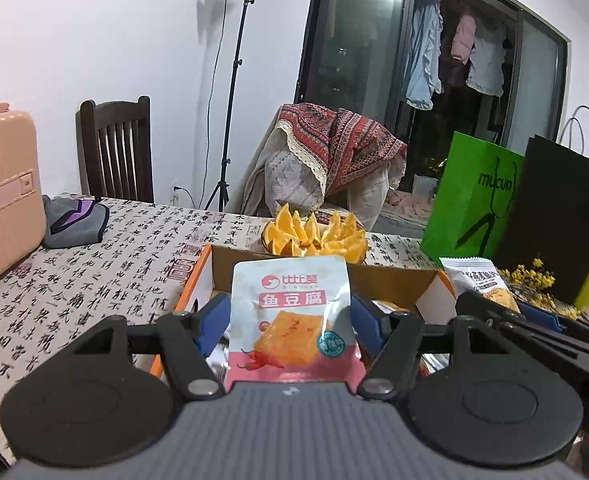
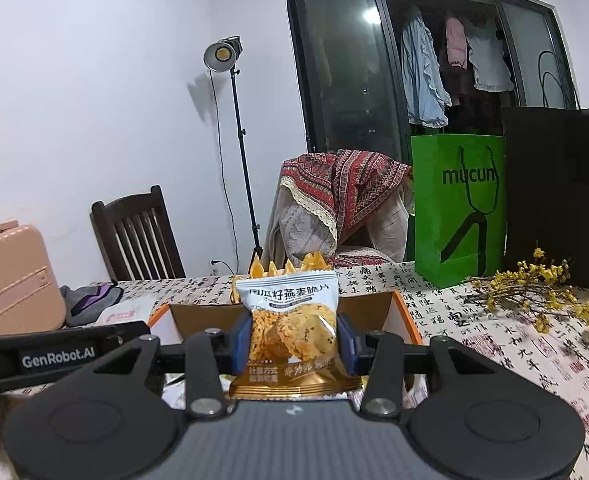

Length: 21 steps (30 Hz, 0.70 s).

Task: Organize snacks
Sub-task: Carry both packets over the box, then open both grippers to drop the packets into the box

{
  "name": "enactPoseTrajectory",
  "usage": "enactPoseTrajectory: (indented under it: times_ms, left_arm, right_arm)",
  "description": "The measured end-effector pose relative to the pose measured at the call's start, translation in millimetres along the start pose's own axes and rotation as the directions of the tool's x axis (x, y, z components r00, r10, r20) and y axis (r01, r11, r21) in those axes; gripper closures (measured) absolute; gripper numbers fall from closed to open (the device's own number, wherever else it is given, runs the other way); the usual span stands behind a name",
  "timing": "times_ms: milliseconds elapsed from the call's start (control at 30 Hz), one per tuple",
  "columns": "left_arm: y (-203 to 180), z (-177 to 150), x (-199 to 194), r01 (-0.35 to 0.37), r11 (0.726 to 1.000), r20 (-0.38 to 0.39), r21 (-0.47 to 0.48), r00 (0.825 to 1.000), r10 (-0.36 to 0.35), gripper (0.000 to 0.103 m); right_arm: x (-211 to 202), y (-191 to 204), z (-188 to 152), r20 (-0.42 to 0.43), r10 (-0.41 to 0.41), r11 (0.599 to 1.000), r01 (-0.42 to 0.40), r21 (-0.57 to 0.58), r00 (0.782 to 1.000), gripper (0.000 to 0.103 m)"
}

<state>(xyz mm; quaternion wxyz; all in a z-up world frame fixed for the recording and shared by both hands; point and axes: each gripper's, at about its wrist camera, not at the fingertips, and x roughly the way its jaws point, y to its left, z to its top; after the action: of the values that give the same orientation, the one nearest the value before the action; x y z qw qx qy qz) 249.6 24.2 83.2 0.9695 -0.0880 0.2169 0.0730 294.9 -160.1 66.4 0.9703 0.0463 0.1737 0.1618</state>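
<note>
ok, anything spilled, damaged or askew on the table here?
Nothing spilled or torn. Only loose item: dried yellow flower sprigs lying bare on the calligraphy-print tablecloth. Both packets, pink-white fish tofu and grey-gold oat crisps, sit upright in the grippers.

This is a lived-in home, a dining area. A table under a calligraphy-printed cloth [image 2: 474, 320] carries a plate of cut orange wedges [image 1: 314, 234] and a sprig of yellow dried flowers [image 2: 542, 300]. 1 dark wooden slatted chair [image 2: 138, 236] stands by the white wall, beside a peach hard-shell suitcase [image 1: 2, 200]. Laundry hangs behind the dark sliding glass door [image 2: 434, 76], and a patterned red blanket [image 1: 346, 148] drapes another seat.
</note>
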Motion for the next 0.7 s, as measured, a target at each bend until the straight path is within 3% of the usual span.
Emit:
enactPoseTrajectory:
  times_ms: [200, 433, 700]
  left_arm:
    - [0.7, 8.8, 28.8, -0.016, 1.0, 0.001, -0.016, 1.0, 0.016, 0.036]
    - [5.4, -3.0, 56.0, -0.041, 0.999, -0.005, 0.002, 0.999, 0.041, 0.036]
    - [8.8, -10.5, 63.5, -0.05, 0.999, -0.017, 0.016, 0.999, 0.05, 0.036]
  right_arm:
    - [31.9, 0.6, 5.0, -0.021, -0.012, 1.0, 0.012, 0.007, 1.0, 0.06]
    - [49.9, -10.7, -11.0, -0.011, 0.003, 0.999, -0.003, 0.036, 1.0, 0.06]
    - [54.7, -11.7, -20.6, -0.026, 0.006, 1.0, -0.006, 0.005, 1.0, 0.06]
